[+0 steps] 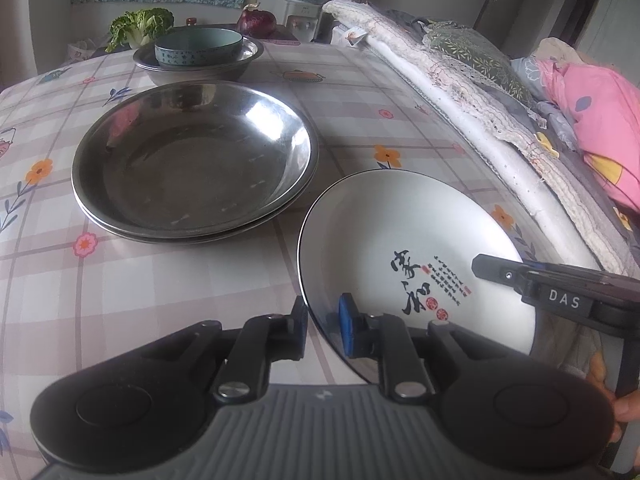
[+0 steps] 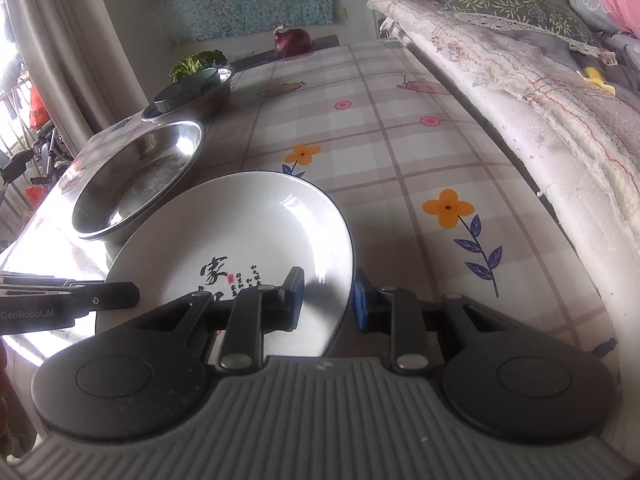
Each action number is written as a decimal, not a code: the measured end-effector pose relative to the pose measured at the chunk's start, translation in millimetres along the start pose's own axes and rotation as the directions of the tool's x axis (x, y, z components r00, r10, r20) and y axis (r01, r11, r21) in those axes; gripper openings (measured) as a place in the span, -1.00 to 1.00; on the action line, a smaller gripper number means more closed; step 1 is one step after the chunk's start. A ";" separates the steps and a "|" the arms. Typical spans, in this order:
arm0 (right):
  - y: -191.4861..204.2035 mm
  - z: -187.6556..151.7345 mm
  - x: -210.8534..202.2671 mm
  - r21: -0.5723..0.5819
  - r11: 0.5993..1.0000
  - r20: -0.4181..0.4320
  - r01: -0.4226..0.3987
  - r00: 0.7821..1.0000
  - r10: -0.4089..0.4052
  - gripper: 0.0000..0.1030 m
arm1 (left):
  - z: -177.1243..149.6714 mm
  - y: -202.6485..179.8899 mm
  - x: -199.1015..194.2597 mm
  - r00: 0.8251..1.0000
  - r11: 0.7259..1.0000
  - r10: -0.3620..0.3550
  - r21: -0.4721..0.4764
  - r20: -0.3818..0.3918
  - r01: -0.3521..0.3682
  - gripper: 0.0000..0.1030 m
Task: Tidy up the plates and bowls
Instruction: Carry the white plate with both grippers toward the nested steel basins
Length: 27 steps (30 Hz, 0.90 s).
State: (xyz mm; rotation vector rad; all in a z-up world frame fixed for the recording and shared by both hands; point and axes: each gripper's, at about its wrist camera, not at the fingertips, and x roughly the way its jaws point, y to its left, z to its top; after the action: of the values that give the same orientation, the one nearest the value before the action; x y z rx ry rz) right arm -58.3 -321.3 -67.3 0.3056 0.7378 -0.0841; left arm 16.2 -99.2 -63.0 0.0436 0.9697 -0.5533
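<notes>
The left gripper (image 1: 323, 326) has its fingers (image 1: 347, 330) clamped on the near left rim of the white ceramic plate with a dark edge and black calligraphy (image 1: 400, 240): one finger sits under the rim, the blue-padded finger on the inner face. The right gripper (image 2: 328, 300) has its fingers (image 2: 362, 300) clamped on the near right rim of the same plate, one pad inside the dish and one outside. In the left wrist view the plate stands tilted, its left rim raised; whether its far edge touches the tabletop (image 1: 160, 280) cannot be told. The tabletop carries a checked cloth printed with flowers. Just beside the plate, to its left, lies a stack of shallow stainless-steel plates (image 1: 192, 160). Beyond that stack stands a stainless-steel bowl (image 1: 200, 66) with a pale teal ceramic bowl (image 1: 198, 46) nested inside it. At the far edge of the tabletop lie a leafy green vegetable (image 1: 138, 26) and a red onion (image 1: 256, 20). Folded quilts and bedding (image 1: 480, 80) lie along the right side.
</notes>
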 end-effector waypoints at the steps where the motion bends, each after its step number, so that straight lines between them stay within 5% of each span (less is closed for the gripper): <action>1: -0.9 0.0 0.2 0.002 1.000 0.000 -0.004 1.000 0.004 -0.54 | 0.6 0.1 1.5 1.000 1.000 -0.005 -0.003 -0.006 0.005 -0.61; 9: -0.2 -1.7 2.2 0.011 1.000 0.011 -0.004 1.000 0.004 -0.49 | 2.6 -6.0 7.7 1.000 1.000 0.002 0.018 -0.022 -0.001 -0.44; 27: 11.3 0.7 -7.4 -0.037 0.998 0.036 0.041 0.999 -0.040 -0.47 | 2.8 -14.3 1.3 0.999 0.999 0.037 0.029 0.018 -0.038 -0.38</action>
State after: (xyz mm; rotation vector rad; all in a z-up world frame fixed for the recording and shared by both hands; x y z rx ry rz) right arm -61.3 -311.0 -59.0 0.2529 0.7099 -0.1136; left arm 12.3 -112.8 -59.5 0.0828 0.9423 -0.5326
